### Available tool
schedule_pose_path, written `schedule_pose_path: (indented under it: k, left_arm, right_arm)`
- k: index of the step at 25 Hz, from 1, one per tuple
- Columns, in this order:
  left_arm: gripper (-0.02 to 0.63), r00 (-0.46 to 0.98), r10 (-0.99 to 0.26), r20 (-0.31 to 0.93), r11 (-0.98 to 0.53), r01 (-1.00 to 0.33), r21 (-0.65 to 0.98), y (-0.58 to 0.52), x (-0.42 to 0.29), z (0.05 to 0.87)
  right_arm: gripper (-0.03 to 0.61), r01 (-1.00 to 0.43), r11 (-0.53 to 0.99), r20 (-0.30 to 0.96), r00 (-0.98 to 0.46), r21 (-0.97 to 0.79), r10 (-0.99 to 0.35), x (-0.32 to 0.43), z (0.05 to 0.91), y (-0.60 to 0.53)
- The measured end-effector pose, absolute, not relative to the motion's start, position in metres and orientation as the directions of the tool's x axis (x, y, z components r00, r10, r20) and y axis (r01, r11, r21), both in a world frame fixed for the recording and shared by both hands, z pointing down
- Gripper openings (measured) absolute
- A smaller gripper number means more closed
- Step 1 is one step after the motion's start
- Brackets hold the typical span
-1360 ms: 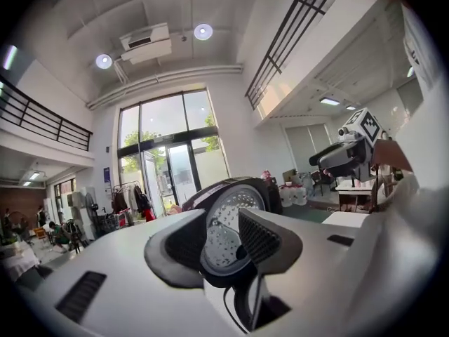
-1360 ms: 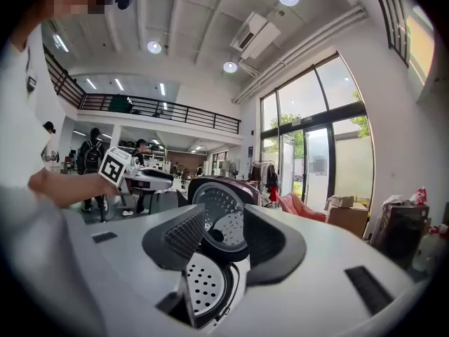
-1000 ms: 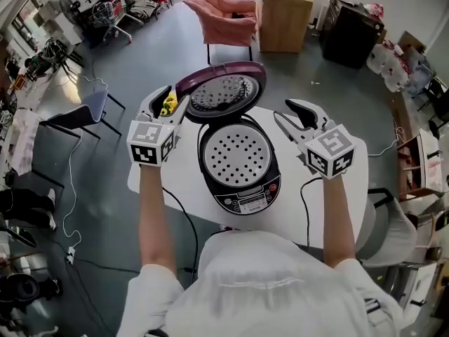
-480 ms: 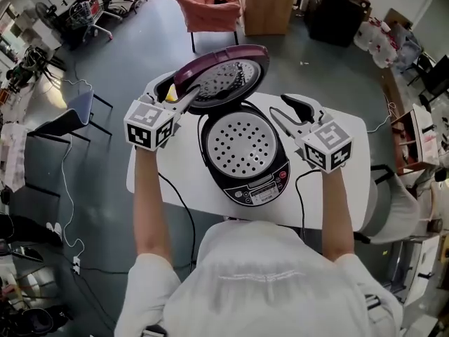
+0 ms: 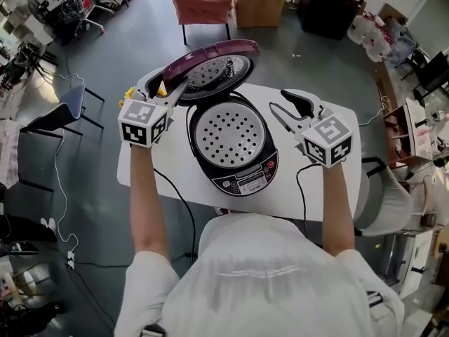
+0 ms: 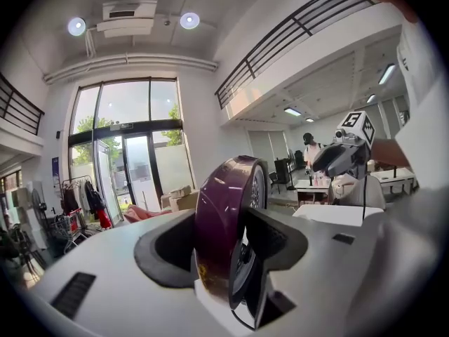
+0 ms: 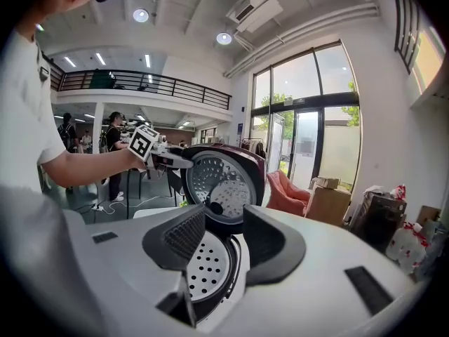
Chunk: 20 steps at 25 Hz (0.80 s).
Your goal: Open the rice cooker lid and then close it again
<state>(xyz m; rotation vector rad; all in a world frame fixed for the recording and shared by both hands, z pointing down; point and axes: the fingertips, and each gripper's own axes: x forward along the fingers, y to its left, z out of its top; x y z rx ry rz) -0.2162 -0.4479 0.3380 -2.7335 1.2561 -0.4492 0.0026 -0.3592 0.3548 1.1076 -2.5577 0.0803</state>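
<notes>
Left hand-held gripper (image 6: 223, 241) just closing, pinches one lid (image 5: 210, 67); right hand-held gripper (image 7: 223, 239) spread.

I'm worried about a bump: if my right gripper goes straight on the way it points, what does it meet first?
The right gripper would probably meet the raised lid on its inner face, low near its hinge; depth is unclear.

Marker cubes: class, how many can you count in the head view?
2. One marker cube rides on the left gripper, beside the raised lid of the rice cooker; the other marker cube rides on the right gripper, right of the cooker. None appears hidden.
</notes>
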Motion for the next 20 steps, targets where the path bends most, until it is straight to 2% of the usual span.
schedule_pose_path:
  k: [5,8,10,20]
  left_arm:
    - [0.232,0.608,-0.766,0.210,-0.643,-0.729,-0.235,-0.433,-0.210,0.339]
    - [0.257,0.618,-0.757,0.212,-0.653,-0.712,-0.257,-0.421,-0.205,0.342]
    - [0.285,0.625,-0.748,0.221,-0.663,-0.697,-0.274,-0.413,-0.202,0.345]
    - [0.324,0.638,-0.714,0.288,-0.698,-0.622,-0.355,-0.372,-0.186,0.361]
  right_arm:
    - [0.184,-0.694,0.715,0.340,-0.653,0.091,-0.677,0.007,0.349,-0.355]
    - [0.184,-0.680,0.728,0.342,-0.666,0.087,-0.663,0.008,0.351,-0.351]
    - [0.184,-0.676,0.733,0.343,-0.672,0.078,-0.656,0.009,0.353,-0.348]
    - [0.184,-0.645,0.763,0.360,-0.703,0.041,-0.613,0.008,0.364,-0.334]
